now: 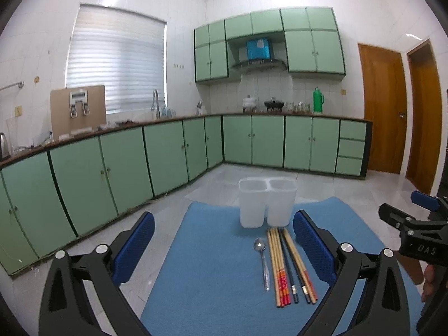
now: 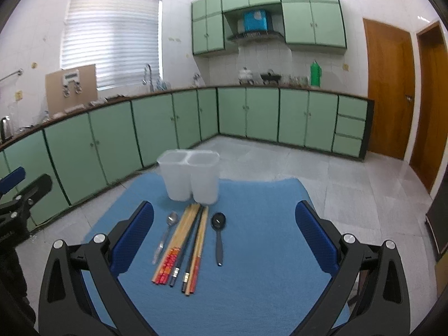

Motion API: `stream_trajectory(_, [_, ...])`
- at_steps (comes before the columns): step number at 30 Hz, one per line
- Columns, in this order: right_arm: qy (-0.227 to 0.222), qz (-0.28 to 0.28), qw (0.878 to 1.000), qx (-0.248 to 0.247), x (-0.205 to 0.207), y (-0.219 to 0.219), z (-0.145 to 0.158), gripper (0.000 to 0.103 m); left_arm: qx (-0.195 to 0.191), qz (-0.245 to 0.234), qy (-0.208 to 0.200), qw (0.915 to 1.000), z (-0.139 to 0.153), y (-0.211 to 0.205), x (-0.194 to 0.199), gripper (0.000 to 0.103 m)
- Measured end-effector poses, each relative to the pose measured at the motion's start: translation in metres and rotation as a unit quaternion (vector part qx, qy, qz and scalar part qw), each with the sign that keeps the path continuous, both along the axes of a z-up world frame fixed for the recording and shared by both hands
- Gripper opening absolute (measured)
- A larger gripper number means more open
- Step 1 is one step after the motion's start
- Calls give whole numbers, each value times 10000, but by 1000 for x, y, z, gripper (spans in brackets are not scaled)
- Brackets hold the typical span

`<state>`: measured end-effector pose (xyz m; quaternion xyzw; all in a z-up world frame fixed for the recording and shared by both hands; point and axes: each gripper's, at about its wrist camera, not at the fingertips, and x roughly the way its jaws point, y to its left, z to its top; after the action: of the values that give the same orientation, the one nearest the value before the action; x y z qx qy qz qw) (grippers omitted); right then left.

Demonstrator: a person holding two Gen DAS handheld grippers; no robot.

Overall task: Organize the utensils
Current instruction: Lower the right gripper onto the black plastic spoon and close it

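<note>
A white two-compartment utensil holder (image 1: 266, 203) (image 2: 191, 179) stands empty at the far side of a blue mat (image 1: 218, 266) (image 2: 252, 266). In front of it lie a metal spoon (image 1: 263, 263) (image 2: 165, 236), several wooden and dark chopsticks (image 1: 288, 268) (image 2: 183, 247) and a black spoon (image 2: 218, 236); my left gripper's right finger hides the black spoon in the left wrist view. My left gripper (image 1: 224, 249) is open and empty above the mat, over the spoon and chopsticks. My right gripper (image 2: 224, 243) is open and empty over the same utensils.
The mat lies on a table in a kitchen with green cabinets (image 1: 168, 154) along the walls, a tiled floor (image 2: 336, 168) beyond and wooden doors (image 1: 383, 109) at right. The right gripper's body (image 1: 414, 229) shows at the right edge of the left wrist view.
</note>
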<state>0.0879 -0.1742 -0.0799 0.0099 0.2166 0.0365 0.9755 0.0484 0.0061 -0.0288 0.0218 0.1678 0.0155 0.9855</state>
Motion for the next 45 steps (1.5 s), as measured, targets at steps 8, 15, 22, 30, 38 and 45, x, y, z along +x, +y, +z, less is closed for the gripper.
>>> stream_trajectory(8, [934,-252,9953,-17,73,-5,-53,98,-180,113,1083,9939,-52,19,72,97])
stream_trajectory(15, [1474,-177,9885,-303,143,5,-98,98,-257,261,1654,9855,-96,30,130,97])
stream_trajectory(22, [1831,-32,9822,-424,189,19,-127,98,-142,177,1976,9800,-124,23,167,97])
stream_trajectory(30, [2110,142,9762,-482,216,28,-146,84,-97,101,2207,9752,-144,18,192,97])
stream_trajectory(38, [2424,194,9688,-481,233,29,-159,65,-69,12,2330,9725,-152,12,206,97])
stream_trajectory(45, [2365,380,9699,-435,232,30,-157,34,8,-235,2449,9693,-160,-11,221,97])
